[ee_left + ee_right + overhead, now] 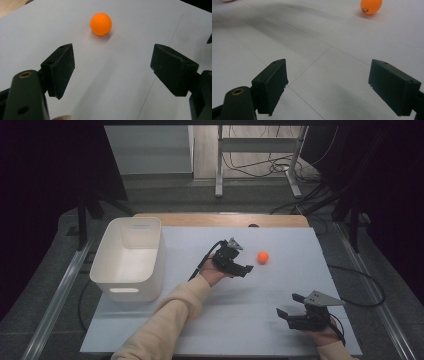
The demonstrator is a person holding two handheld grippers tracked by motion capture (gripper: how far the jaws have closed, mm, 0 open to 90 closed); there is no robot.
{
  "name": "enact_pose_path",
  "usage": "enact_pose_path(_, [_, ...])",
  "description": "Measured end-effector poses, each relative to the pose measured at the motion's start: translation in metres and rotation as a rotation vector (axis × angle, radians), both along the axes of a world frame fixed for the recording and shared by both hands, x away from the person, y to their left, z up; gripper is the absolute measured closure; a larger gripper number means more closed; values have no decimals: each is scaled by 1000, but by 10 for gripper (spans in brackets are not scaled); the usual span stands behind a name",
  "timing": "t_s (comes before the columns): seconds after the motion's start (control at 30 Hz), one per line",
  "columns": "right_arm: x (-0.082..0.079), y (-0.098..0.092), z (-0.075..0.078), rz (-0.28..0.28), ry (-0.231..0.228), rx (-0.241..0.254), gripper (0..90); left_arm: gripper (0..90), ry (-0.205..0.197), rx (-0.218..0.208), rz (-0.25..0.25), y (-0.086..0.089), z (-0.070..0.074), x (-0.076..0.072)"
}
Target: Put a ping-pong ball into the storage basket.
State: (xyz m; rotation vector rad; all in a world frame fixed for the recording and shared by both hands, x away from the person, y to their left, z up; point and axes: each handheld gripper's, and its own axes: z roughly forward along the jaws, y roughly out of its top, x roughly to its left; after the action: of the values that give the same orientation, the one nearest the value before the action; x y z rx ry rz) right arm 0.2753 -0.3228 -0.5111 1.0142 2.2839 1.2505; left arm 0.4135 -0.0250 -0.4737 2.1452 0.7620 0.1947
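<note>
- One orange ball point(263, 257) lay on the white table point(280, 285), past centre, at about one o'clock from the left gripper point(247, 268).
- Left jaws stood wide open, holding nothing, the ball just ahead of them.
- Right gripper point(287, 306), at five o'clock, was also open and empty.
- Risk: a jaw nudging the ball could send it rolling away.
- Dark print on the ball point(371, 6) was too small to read.
- White bin point(131, 257) sat at nine o'clock.

Bin point(131, 257): white plastic, open top, handle slot in near wall, stands on the left part of the table.
Table point(280, 320): white sheet on top, wooden edge at the far side.
Cables point(270, 167): dark, lie on the floor beyond the table.
Frame point(219, 165): grey metal legs, far back.
</note>
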Motion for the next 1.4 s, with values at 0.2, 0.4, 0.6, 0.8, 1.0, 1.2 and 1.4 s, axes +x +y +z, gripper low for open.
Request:
enact_pose_path(0.2, [0,0,0,0,1,3,161,204,1,-1,-4,-2,0,0])
enact_pose_path(0.4, [0,0,0,0,0,3,162,204,3,-2,-8,-4,-2,1])
enact_pose_path(0.6, [0,0,0,1,0,1,162,204,6,-1,-12,-7,-4,2])
enact_pose_path(0.8, [0,0,-1,0,0,1,162,204,8,1,-14,-9,-5,3])
enact_pose_path(1.0, [0,-1,0,-4,-3,2,163,204,3,0,-15,-10,-5,3])
enact_pose_path(1.2, [-1,-1,0,-5,-3,1,163,204,3,4,-15,-11,-5,4])
enact_pose_path(1.4, [-1,-1,0,-5,-3,1,164,203,6,17,-22,-14,-7,5])
